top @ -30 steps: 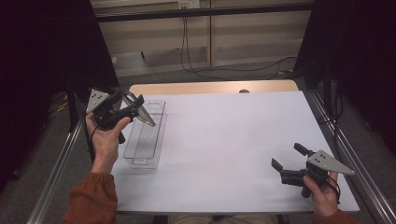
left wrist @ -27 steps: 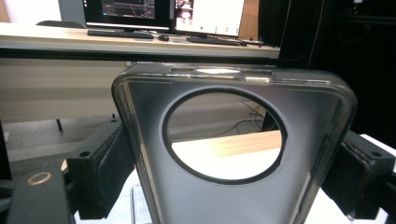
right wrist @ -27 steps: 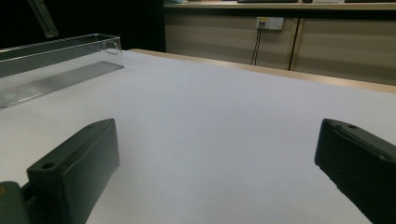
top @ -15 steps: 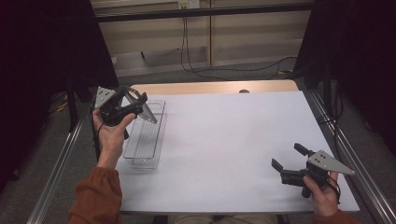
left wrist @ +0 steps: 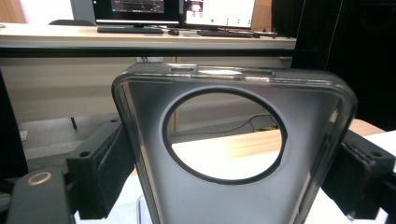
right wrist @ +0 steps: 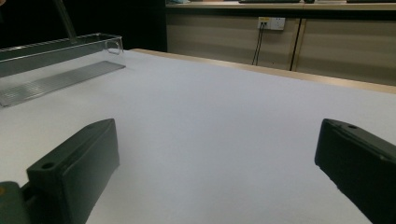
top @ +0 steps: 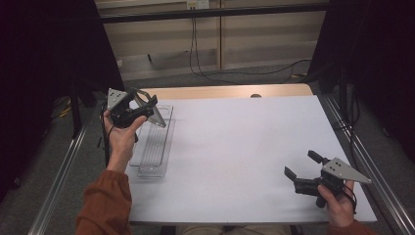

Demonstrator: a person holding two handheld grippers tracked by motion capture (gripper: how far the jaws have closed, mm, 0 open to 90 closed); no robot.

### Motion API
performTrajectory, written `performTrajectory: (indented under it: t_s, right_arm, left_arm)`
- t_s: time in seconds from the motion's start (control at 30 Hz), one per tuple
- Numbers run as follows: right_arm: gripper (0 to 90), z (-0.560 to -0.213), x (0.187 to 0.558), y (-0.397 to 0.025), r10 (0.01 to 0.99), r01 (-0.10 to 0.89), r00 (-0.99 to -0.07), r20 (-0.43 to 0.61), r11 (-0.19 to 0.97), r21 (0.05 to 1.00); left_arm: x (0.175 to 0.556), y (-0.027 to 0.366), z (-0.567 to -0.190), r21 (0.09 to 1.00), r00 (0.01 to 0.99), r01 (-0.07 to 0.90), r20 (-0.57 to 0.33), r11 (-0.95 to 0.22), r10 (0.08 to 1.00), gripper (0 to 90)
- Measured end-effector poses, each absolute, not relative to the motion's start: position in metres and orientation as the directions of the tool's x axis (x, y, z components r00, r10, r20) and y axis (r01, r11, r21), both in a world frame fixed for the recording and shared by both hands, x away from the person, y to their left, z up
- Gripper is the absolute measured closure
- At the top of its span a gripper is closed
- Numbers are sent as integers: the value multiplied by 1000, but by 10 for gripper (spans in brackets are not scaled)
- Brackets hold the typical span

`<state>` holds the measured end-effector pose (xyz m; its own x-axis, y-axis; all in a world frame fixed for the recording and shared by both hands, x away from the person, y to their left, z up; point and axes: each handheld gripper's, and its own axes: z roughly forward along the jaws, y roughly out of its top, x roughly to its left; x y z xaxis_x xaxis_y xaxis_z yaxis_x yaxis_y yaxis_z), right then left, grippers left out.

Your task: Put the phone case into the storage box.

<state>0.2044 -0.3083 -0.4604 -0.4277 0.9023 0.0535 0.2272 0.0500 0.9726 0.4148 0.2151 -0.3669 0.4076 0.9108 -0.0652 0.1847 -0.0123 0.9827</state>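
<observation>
Translucent grey plastic sits between the jaws of my left tool (top: pixel 145 104): it is clenched on a phone case (left wrist: pixel 233 154), gripping it by its two long sides, with the round camera cut-out facing my lens. I carry the phone case in the air over the far end of the clear tray (top: pixel 155 155), which lies along the left edge of the bench (top: pixel 235 147). Over the last second the left tool has moved a little away from me, from over the middle of the tray toward its far end and the far left corner of the bench. I read that as the case being lifted clear or carried off rather than set down, since it hangs well above the tray floor. In the right gripper view the tray looks bare inside. My right tool (top: pixel 304 172) has not moved in that time. It rests near the right front corner of the bench, jaws spread wide and holding nothing, and I judge it is waiting to take the case or steady it.
</observation>
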Motion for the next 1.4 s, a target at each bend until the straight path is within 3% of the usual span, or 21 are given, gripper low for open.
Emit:
performTrajectory:
  t_s: [1.4]
  right_arm:
    - [0,-461,204,-309,897,230,-439,46,63,971]
  left_arm:
    - [461,208,-394,975,345,215,-32,-46,938,131]
